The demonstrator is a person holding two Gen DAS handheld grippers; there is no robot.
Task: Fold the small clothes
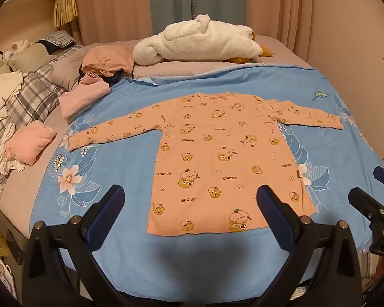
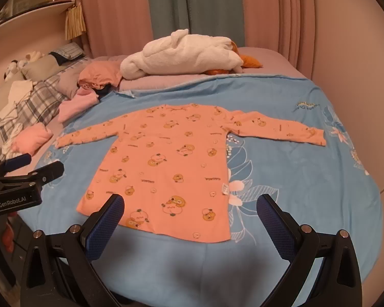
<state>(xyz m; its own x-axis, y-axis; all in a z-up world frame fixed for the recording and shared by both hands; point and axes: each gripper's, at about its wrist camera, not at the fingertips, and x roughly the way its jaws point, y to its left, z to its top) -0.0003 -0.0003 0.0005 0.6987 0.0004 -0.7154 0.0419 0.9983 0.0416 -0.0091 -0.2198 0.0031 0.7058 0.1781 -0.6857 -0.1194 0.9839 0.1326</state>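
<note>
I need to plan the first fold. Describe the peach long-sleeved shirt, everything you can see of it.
The peach long-sleeved shirt lies flat and unfolded on the blue floral cover, neck away from the cameras, hem nearest them, both sleeves spread sideways. It looks like soft knit cotton, printed with cartoon bears and "GAGAGA" lettering. A small white tag sticks out at one side seam. Neither gripper touches it.

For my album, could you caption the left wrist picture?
Open left gripper poised above an orange bear-print shirt spread flat on a blue bedspread.
</note>
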